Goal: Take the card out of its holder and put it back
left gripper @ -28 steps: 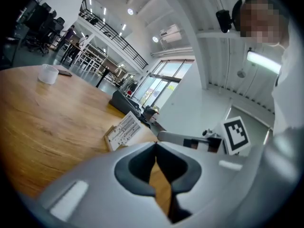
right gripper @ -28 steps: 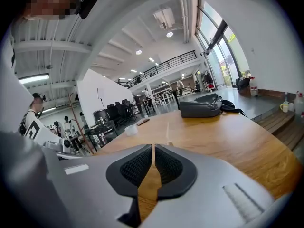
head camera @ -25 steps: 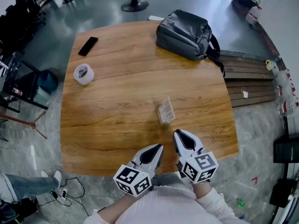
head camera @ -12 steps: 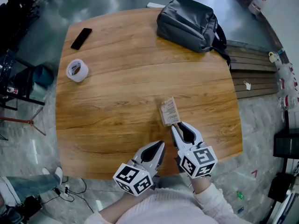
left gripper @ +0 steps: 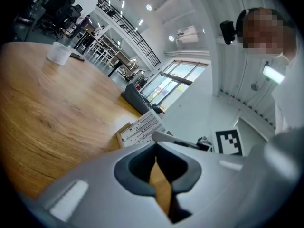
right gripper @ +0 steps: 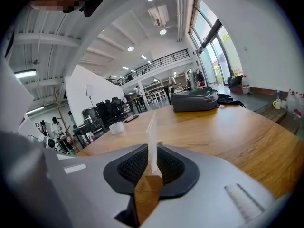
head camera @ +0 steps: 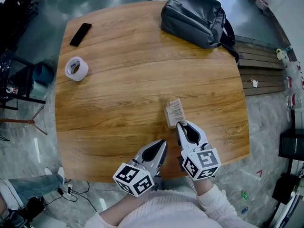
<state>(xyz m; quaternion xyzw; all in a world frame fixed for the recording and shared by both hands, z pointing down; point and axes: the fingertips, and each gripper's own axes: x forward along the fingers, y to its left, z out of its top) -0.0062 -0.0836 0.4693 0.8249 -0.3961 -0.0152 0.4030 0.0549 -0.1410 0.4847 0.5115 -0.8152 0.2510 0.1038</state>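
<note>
Print on card holder [head camera: 174,112] unreadable; my R tool [head camera: 180,124] just been closing, now nips its edge; L tool [head camera: 164,143] shut, empty

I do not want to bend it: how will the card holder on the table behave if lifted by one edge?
The card holder looks sheet-thin edge-on in the right gripper view, so it is probably light and may flex. Its face looks smooth, so it could slide on the table.

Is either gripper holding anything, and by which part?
The right gripper has just been closing its jaws around the near edge of the card holder; whether it grips cannot be told. The left gripper is shut and empty.
</note>
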